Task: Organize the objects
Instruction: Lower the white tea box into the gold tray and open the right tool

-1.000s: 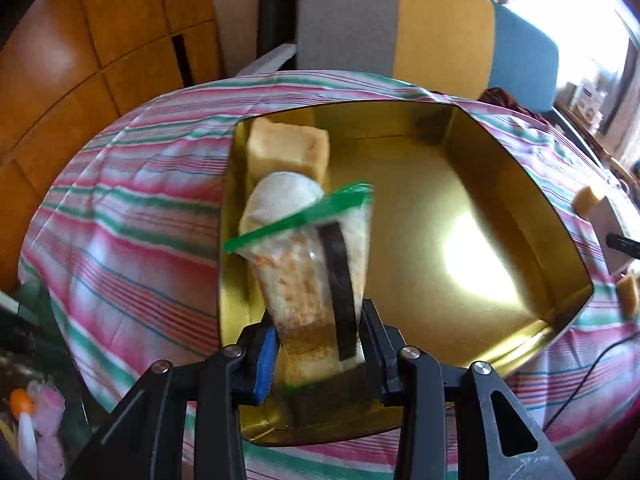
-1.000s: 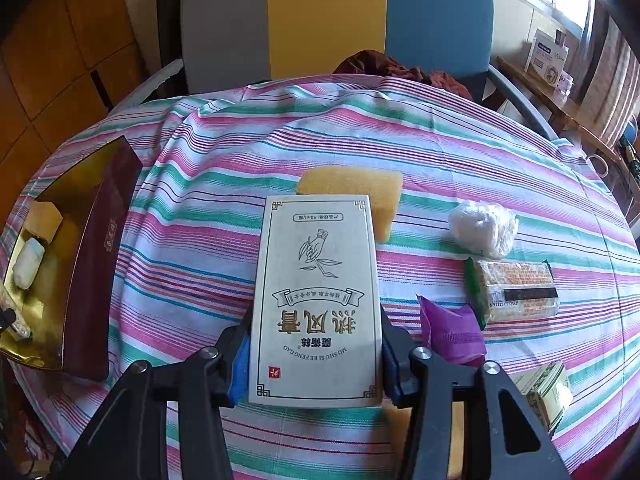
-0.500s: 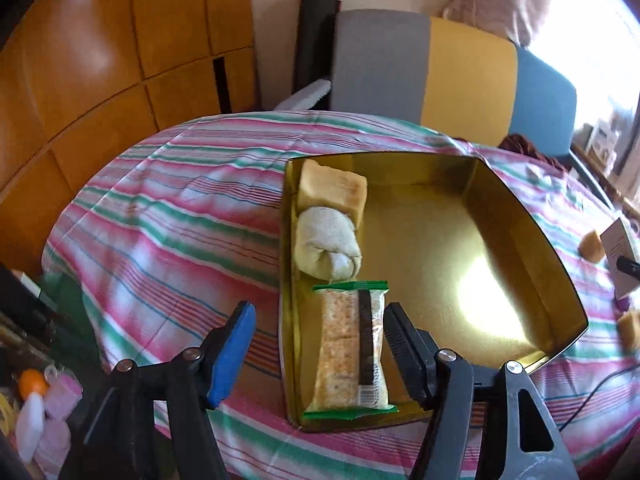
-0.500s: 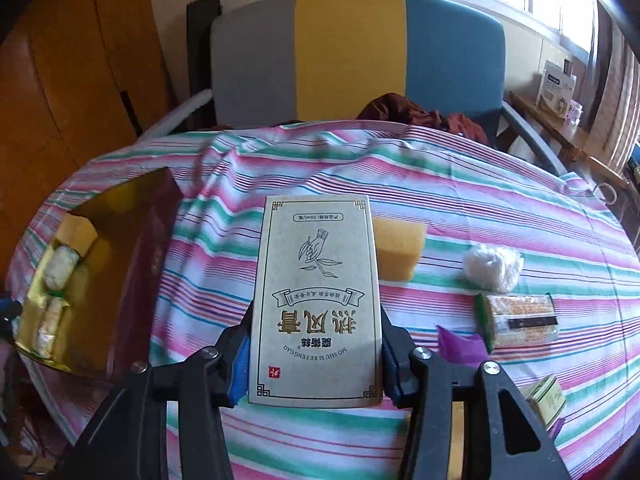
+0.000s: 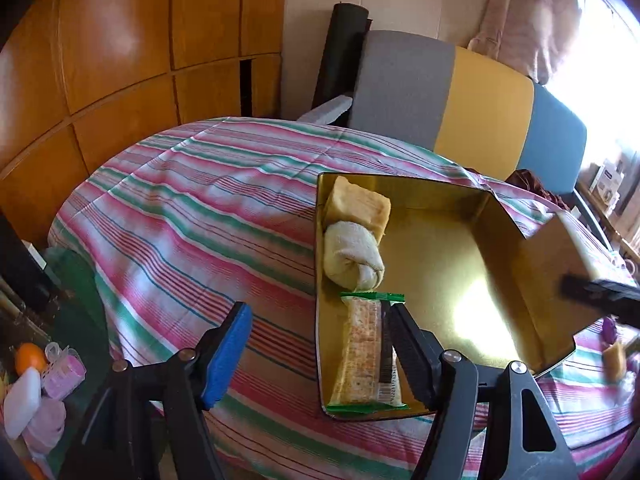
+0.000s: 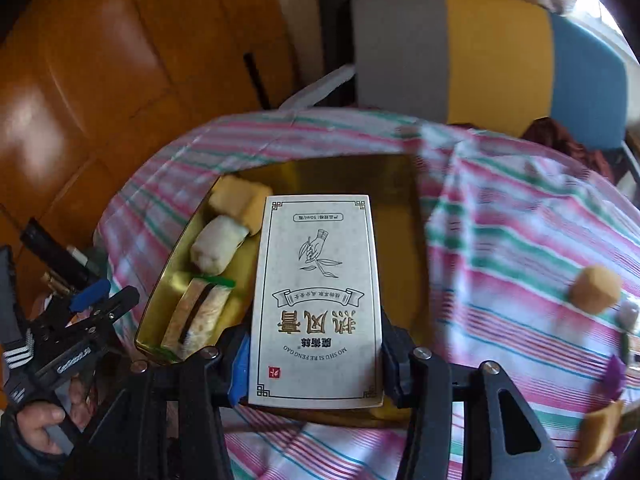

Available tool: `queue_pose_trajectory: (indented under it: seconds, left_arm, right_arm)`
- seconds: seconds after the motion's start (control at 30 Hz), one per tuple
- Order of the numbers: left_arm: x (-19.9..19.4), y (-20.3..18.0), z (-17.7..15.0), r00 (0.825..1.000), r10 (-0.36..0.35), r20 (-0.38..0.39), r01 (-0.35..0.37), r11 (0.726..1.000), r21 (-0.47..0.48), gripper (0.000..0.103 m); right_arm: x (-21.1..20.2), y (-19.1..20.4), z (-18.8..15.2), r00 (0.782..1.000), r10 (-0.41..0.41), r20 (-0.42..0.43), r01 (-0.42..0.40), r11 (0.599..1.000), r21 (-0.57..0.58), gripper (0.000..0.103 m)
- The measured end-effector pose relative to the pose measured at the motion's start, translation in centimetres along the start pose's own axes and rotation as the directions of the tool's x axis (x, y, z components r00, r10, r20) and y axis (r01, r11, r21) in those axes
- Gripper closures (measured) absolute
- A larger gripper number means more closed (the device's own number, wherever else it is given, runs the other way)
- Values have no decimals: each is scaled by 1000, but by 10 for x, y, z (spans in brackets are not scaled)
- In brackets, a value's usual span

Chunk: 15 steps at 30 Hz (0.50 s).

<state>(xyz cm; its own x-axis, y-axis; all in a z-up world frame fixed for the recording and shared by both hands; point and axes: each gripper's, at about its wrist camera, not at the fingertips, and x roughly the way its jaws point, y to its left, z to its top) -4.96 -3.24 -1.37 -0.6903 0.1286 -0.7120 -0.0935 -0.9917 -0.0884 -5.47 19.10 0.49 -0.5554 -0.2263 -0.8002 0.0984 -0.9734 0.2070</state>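
A gold tray (image 5: pixel 448 280) lies on the striped tablecloth. Along its left wall sit a yellow sponge (image 5: pixel 358 206), a rolled white cloth (image 5: pixel 352 256) and a cracker packet (image 5: pixel 366 354). My left gripper (image 5: pixel 316 344) is open and empty, its jaws astride the tray's left wall near the packet. My right gripper (image 6: pixel 314 354) is shut on a white box with gold Chinese lettering (image 6: pixel 316 300), held over the tray (image 6: pixel 396 184). The box also shows at the tray's right side in the left wrist view (image 5: pixel 560 248). The left gripper (image 6: pixel 96 300) shows at the tray's left.
A grey, yellow and blue chair (image 5: pixel 460 96) stands behind the table. A yellow sponge (image 6: pixel 594 288), a purple item (image 6: pixel 616 372) and another sponge (image 6: pixel 600 432) lie on the cloth at the right. Wood panelling (image 5: pixel 120 60) is to the left; toiletries (image 5: pixel 36 384) lie below the table edge.
My left gripper let go of the cracker packet in the tray and drew back and left. My right gripper carried the white box left, from the table's middle to over the tray.
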Motion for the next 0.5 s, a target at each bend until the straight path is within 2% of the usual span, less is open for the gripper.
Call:
queue_pose_trajectory:
  seconds: [0.2,0.23,0.3,0.37,0.4,0.5]
  left_arm:
    - [-1,16,-3,1000,6,-1,-6,999,-37,27]
    - [-1,19,-4,1000,7,0,-7,999,-44,24]
    - [-2,24,-4,1000,10,6,-10,998,-58,24]
    - [-2,27,-5,1000,11,14,-10,998,-66,23]
    - [-2,28,-5,1000,12,14,-11,998,-67,23]
    - [-2,30,-5,1000,8,17,-7,997,-72,22]
  right_arm:
    - [76,44,-5,985,-51,-166,43,998,-51,52]
    - [83,48,-7,982,-40,-183,31,998,-53,50]
    - [87,55,-9,982,31,-187,-40,998,-45,47]
    - [90,61,-11,973,108,-205,-117,993,-31,39]
    - [89,62,-11,973,118,-200,-127,991,-30,36]
    - [80,61,-13,977,130,-171,-136,990,-27,34]
